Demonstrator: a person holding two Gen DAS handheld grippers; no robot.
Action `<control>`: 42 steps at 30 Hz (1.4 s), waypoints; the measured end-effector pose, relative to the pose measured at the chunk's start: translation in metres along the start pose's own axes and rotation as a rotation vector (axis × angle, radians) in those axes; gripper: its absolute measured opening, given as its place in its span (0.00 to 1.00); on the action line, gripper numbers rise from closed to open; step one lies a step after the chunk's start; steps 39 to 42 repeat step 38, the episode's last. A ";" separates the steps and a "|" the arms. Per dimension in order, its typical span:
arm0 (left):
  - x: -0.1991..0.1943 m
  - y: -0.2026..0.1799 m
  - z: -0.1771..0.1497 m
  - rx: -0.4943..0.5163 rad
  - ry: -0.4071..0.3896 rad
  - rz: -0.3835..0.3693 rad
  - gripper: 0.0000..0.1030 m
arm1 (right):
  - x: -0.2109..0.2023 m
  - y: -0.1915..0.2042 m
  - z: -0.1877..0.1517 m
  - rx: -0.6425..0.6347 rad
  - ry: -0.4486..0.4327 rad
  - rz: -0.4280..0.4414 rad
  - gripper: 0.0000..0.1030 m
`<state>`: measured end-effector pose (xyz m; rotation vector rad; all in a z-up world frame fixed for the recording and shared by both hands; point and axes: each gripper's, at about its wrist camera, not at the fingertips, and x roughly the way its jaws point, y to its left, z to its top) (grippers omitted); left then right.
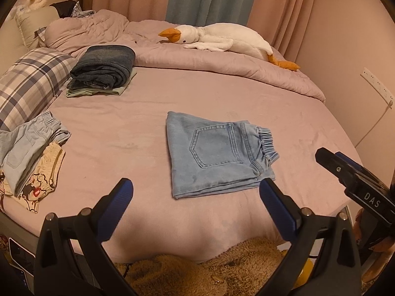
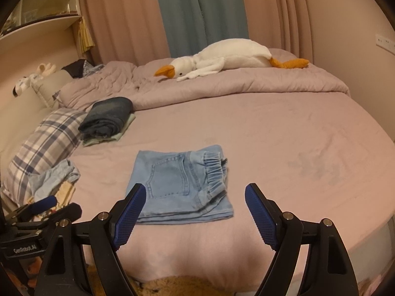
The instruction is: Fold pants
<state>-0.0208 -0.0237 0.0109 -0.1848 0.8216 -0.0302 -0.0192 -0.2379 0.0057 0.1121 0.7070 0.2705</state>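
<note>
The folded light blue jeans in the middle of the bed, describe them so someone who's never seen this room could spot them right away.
On the pink bed sheet, look at the open middle, nearer than the white plush goose. The folded light blue jeans lie there alone, back pocket up, elastic waistband on the right. The dark jeans and the unfolded clothes pile sit at the left edge.

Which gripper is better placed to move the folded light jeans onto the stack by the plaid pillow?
Probably the left gripper: open, empty, on the side nearer the stack. The folded jeans lie ahead of both.

"DAS" on right gripper (image 1: 328, 159); "GenRobot.AI" on left gripper (image 2: 53, 203)
</note>
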 end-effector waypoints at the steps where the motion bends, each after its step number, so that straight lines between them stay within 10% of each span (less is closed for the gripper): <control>1: 0.000 0.000 0.000 0.001 -0.001 0.000 0.99 | 0.000 0.000 0.000 0.000 -0.001 -0.001 0.80; 42: -0.003 0.001 -0.002 0.002 -0.004 0.006 0.99 | 0.000 0.005 -0.009 0.006 0.020 -0.012 0.80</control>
